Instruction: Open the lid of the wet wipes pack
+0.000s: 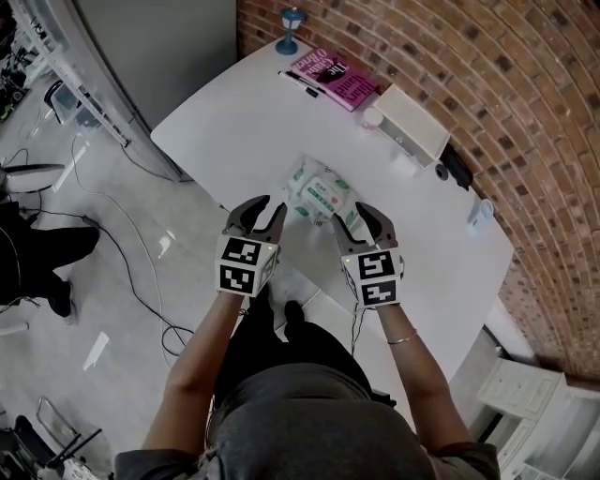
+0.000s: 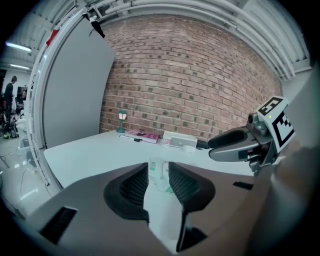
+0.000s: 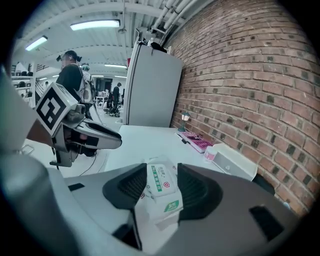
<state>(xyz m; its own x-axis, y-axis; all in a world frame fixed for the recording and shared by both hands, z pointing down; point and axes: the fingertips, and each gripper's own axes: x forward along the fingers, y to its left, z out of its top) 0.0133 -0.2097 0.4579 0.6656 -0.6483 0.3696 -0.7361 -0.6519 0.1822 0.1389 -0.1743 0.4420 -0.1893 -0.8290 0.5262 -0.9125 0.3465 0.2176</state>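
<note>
The wet wipes pack (image 1: 317,190), white with green print, lies on the white table (image 1: 234,131) near its front edge. My left gripper (image 1: 262,214) hovers at the pack's left end with its jaws apart and nothing held; in the left gripper view the pack (image 2: 159,172) shows ahead through the gap. My right gripper (image 1: 364,219) sits at the pack's right end. In the right gripper view the pack (image 3: 161,182) and its flat lid lie between the open jaws of my right gripper (image 3: 162,175), and the pads do not press on it.
A pink book (image 1: 335,75), a pen (image 1: 300,82), a blue stand (image 1: 291,28) and a white box (image 1: 412,122) stand along the brick wall (image 1: 525,84). A small bottle (image 1: 480,214) is at the right. Cables lie on the floor (image 1: 103,234) at the left.
</note>
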